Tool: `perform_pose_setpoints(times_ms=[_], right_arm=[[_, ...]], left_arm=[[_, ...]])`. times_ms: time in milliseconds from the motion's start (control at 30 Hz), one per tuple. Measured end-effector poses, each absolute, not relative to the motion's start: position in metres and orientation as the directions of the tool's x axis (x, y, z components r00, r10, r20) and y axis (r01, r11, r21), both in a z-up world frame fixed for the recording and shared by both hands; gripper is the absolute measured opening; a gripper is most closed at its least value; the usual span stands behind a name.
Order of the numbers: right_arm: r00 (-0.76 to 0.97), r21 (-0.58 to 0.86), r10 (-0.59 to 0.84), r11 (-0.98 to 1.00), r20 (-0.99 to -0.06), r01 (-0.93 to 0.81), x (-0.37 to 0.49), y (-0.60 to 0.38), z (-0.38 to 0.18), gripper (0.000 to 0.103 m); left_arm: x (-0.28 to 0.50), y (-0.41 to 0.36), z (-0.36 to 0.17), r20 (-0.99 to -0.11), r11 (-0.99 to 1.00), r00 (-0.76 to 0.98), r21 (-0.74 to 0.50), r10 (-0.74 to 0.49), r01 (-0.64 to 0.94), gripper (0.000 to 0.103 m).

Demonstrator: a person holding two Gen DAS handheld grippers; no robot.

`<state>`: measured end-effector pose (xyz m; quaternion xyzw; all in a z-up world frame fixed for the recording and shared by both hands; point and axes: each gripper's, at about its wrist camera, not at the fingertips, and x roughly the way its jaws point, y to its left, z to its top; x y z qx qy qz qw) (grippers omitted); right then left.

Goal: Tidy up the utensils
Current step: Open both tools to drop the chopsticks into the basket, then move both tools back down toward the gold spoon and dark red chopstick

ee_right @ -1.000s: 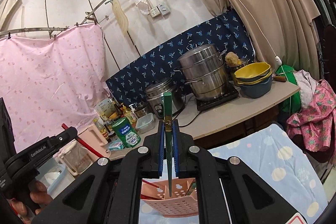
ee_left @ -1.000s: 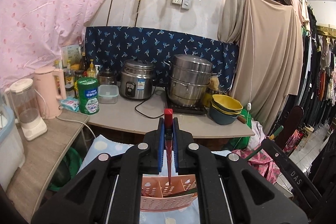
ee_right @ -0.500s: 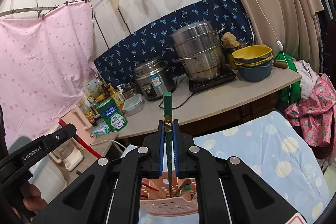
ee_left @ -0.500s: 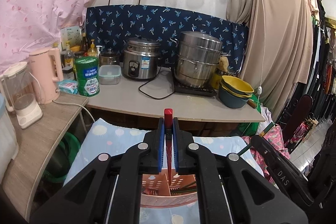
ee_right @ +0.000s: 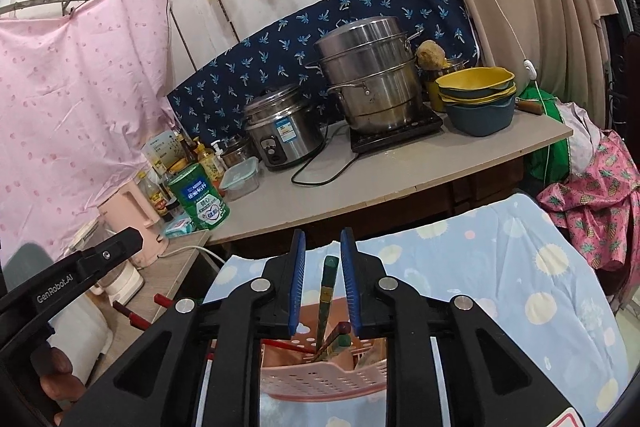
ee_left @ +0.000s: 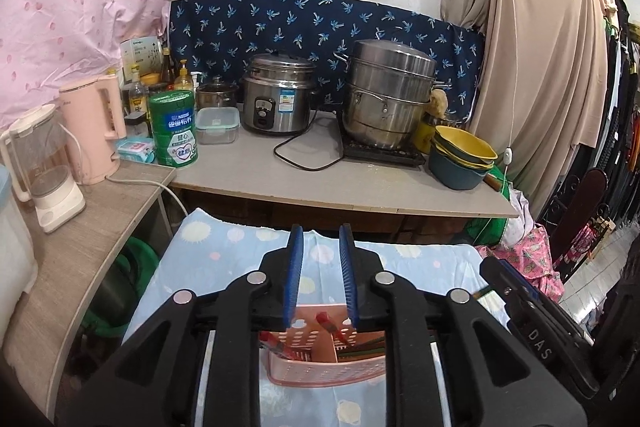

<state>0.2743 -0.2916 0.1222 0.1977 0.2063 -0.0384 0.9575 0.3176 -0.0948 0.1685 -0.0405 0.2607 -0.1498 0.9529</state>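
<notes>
Utensils: red chopstick (ee_left: 325, 321) just dropped from my left tongs (ee_left: 320, 285) into the pink basket (ee_left: 324, 373) on the bed; green one (ee_right: 327, 291) stands loose between my opening right tongs (ee_right: 323, 285), no longer pinched. Both delivered.

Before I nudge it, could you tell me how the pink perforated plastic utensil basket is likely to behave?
The pink perforated plastic utensil basket looks thin-walled, so probably light and a little flexible. It sits on a soft blue spotted cloth, so it may drag rather than slide. The green chopstick leaning inside would likely shift or rattle.
</notes>
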Motion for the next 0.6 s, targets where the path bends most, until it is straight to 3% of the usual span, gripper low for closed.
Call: perform_pose_setpoints(times_ms=[600], right_arm=[[0.913, 0.361, 0.033, 0.924, -0.406, 0.127, 0.213, -0.274, 0.125, 0.019]], left_arm=[[0.274, -0.082, 0.164, -0.507, 0.959, 0.814, -0.138, -0.284, 0.249, 0.018]])
